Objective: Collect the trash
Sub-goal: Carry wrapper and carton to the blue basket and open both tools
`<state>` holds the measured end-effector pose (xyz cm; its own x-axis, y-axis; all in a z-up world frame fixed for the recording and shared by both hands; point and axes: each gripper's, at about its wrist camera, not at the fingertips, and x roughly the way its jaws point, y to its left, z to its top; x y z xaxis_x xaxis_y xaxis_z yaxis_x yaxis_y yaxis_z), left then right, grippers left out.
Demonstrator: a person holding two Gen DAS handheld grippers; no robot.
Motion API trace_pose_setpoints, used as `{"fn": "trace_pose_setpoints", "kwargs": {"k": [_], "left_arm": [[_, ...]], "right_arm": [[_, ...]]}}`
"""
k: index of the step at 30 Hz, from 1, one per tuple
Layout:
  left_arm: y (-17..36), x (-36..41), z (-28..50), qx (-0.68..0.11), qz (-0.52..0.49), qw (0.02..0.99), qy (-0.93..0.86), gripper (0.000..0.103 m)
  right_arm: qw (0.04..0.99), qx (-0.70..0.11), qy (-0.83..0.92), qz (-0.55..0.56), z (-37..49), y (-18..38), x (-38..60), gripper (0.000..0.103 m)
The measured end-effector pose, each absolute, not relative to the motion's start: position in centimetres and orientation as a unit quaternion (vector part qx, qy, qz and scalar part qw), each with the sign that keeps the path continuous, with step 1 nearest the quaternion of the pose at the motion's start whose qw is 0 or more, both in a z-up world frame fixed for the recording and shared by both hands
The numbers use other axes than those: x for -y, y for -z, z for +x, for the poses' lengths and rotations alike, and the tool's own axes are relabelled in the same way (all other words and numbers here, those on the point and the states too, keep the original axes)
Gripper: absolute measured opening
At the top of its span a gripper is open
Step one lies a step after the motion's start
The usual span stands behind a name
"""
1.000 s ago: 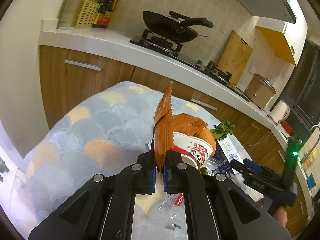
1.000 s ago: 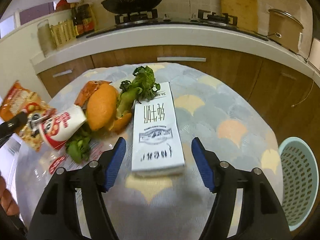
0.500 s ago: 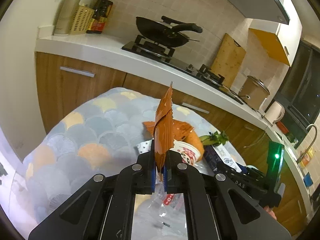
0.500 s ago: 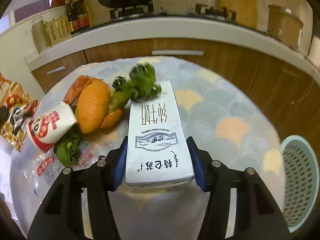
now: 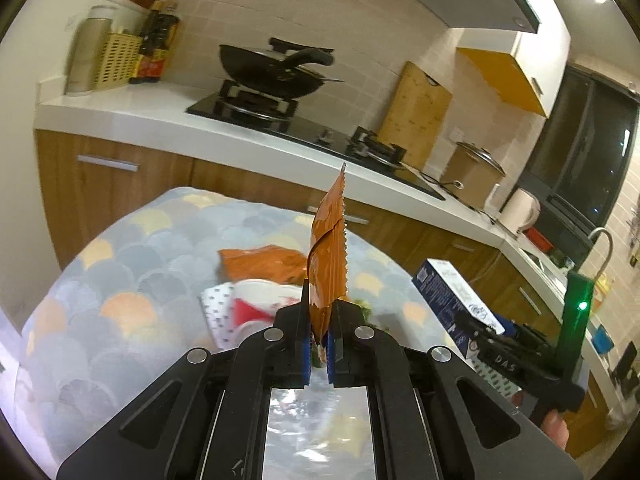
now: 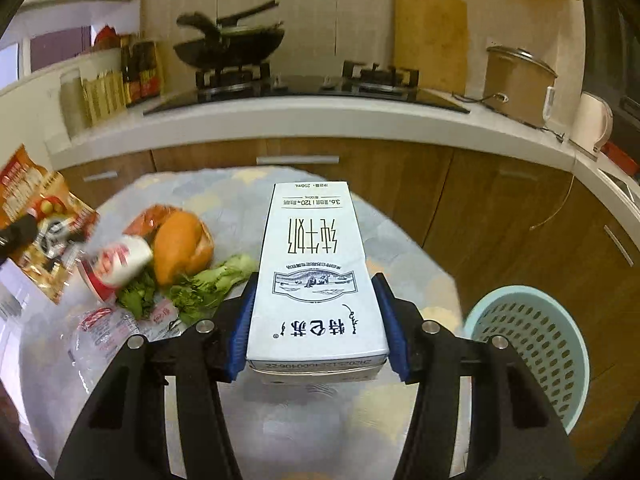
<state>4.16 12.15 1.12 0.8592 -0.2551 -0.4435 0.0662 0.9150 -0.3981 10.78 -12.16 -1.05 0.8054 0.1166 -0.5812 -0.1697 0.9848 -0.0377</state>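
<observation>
The left gripper (image 5: 318, 354) is clamped tight on an orange snack wrapper (image 5: 329, 256), which stands upright above the round table (image 5: 120, 280). The right gripper (image 6: 316, 328) pinches a white milk carton (image 6: 316, 264) by both sides, lifted clear over the table's near edge. On the table, left of the carton, lie a paper cup (image 6: 116, 264), an orange peel (image 6: 182, 242) and some greens (image 6: 212, 284). Off the table's right side stands a pale blue basket (image 6: 532, 344).
</observation>
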Motion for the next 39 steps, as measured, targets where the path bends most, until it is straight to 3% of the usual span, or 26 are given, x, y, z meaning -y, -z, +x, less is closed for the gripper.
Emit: {"fn": "trace_pose_setpoints", "kwargs": {"k": [8, 19, 34, 37, 39], "left_arm": [[-1.3, -7.6, 5.0, -0.262, -0.175, 0.94, 0.135, 0.003], [-0.1, 5.6, 9.4, -0.304, -0.118, 0.915, 0.237, 0.003], [4.7, 20.9, 13.2, -0.375, -0.059, 0.866, 0.325, 0.003], [5.6, 22.2, 13.5, -0.389, -0.052, 0.86, 0.326, 0.011], [5.9, 22.4, 13.5, -0.39, -0.049, 0.862, 0.32, 0.04]], "right_arm": [[0.958, -0.28, -0.049, -0.024, 8.9, -0.3, 17.0, 0.051], [0.961, -0.274, 0.04, 0.022, 7.9, 0.0, 28.4, 0.051], [0.929, -0.341, 0.1, 0.102, 8.1, 6.0, 39.6, 0.051], [0.92, -0.361, 0.109, 0.109, 8.7, 7.0, 40.4, 0.053], [0.914, -0.373, 0.105, 0.119, 9.0, 7.8, 40.9, 0.061]]}}
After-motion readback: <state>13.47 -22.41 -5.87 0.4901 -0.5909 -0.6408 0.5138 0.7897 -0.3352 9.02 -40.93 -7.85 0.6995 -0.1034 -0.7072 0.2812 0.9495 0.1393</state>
